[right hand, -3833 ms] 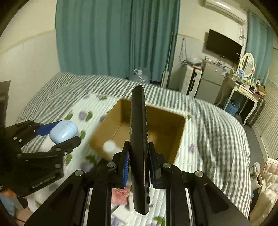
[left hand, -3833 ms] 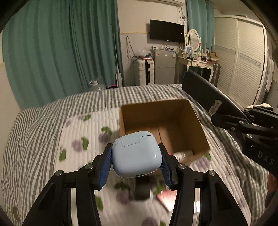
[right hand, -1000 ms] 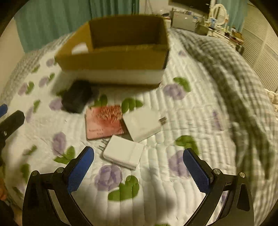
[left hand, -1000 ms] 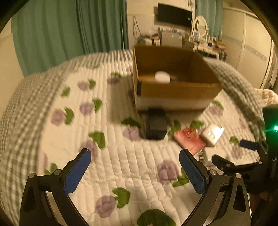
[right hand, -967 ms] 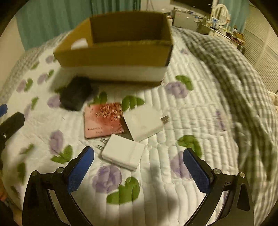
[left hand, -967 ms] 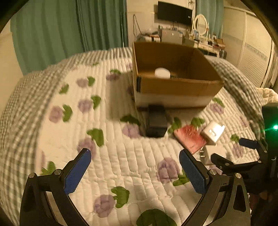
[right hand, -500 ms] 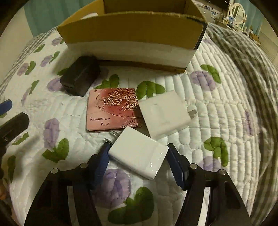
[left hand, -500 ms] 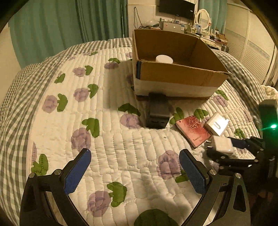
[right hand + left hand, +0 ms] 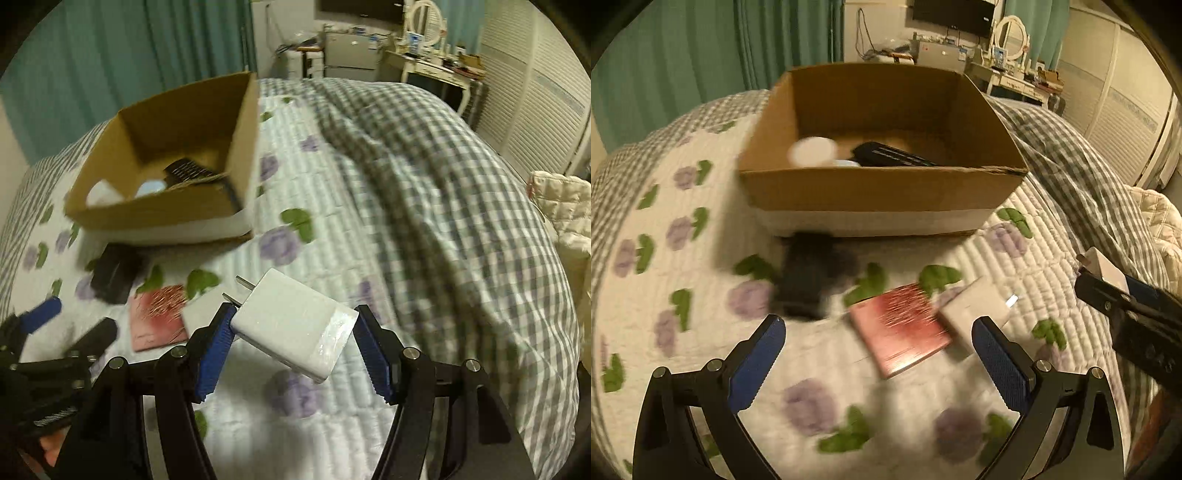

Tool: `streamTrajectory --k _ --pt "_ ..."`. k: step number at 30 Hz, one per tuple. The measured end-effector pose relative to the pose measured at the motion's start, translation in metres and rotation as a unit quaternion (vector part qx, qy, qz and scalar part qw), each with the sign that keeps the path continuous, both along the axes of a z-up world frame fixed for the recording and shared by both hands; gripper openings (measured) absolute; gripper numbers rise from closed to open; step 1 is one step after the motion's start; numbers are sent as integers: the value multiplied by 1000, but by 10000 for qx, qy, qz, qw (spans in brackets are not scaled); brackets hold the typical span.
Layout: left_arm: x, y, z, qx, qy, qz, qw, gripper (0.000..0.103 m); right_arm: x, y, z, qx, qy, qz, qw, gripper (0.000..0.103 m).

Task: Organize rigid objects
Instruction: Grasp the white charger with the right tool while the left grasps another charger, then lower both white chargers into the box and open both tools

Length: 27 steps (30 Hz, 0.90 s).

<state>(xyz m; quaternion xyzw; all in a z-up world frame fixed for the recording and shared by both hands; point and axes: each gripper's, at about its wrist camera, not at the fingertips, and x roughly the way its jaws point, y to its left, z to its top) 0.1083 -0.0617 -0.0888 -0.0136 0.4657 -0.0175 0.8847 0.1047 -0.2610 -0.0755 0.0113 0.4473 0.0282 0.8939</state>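
Gripping white charger [image 9: 295,320] in right hand-held gripper [image 9: 293,347], lifted clear of bed quilt [image 9: 332,229], prongs pointing toward cardboard box [image 9: 155,218]. Left hand-held gripper [image 9: 877,360] spread wide, empty, hovering over red card [image 9: 899,330], second white charger [image 9: 975,308] and black case [image 9: 807,278] lying in front of box. Remote [image 9: 890,155] inside box.

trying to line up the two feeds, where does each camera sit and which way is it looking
Left wrist: on the left gripper, low over the quilt, facing the box; its open fingers show, and the right gripper at the right edge.
Right wrist: on the right gripper, raised, facing across the bed; its fingers clamp a white charger.
Shared: box, red card, black case, second charger.
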Motion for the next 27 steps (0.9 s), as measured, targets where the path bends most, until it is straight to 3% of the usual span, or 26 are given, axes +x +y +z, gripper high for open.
streamTrajectory --k 4,6,12,17,21,27 --pt "13 -21 -15 -146 130 -155 9997 103 1 -11 -9 -45 21 -148 9999 65" --pt "15 -33 -23 -45 205 -320 9993 97 4 -17 -18 -70 114 -240 9996 65" --pt "21 -51 -49 34 522 -768 9957 93 10 -37 -39 -1 428 -628 9971 65" --pt "31 -69 -51 89 412 -1199 9919 88 12 -41 -41 100 424 -695 9966 65" --pt "33 -84 -62 335 507 -1561 9859 73 9 -39 -36 110 377 -696 9968 64" --pt "31 -78 -56 167 490 -1510 9872 71 8 -38 -36 186 399 -716 9965 64"
